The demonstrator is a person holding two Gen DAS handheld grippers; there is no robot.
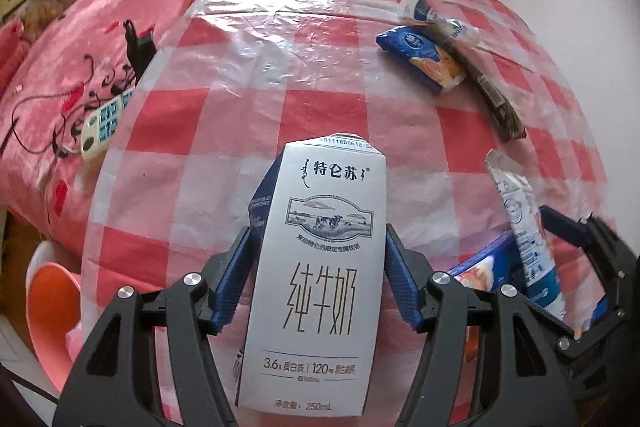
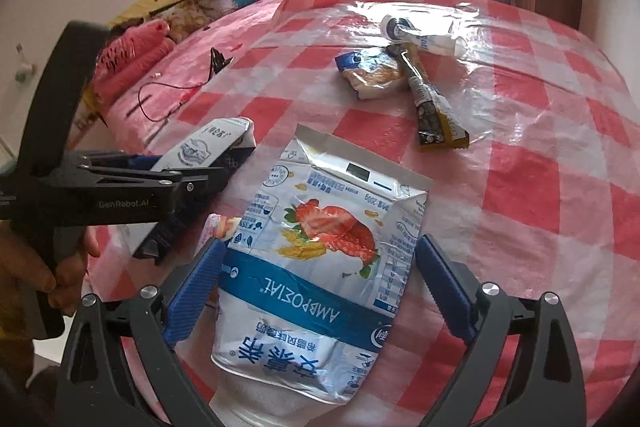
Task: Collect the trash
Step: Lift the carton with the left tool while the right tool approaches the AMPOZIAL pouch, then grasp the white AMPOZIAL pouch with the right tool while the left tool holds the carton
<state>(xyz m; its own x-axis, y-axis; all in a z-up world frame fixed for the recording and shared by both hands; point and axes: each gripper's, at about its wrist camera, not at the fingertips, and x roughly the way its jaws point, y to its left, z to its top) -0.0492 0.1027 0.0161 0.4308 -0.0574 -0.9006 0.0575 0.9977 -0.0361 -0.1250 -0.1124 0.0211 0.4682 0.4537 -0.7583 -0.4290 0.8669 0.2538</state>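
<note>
Milk carton is clamped in left gripper; right gripper stands wide around yogurt pouch on checked tablecloth, pads not pressing.

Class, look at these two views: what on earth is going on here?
A person is collecting trash from a red-and-white checked plastic sheet spread over a bed, holding a gripper in each hand. The left gripper brackets a white milk carton. The right gripper stands open around a crumpled strawberry yogurt pouch, its fingers clear of it. Farther back lie a blue snack wrapper, a dark stick wrapper and a white tube.
</note>
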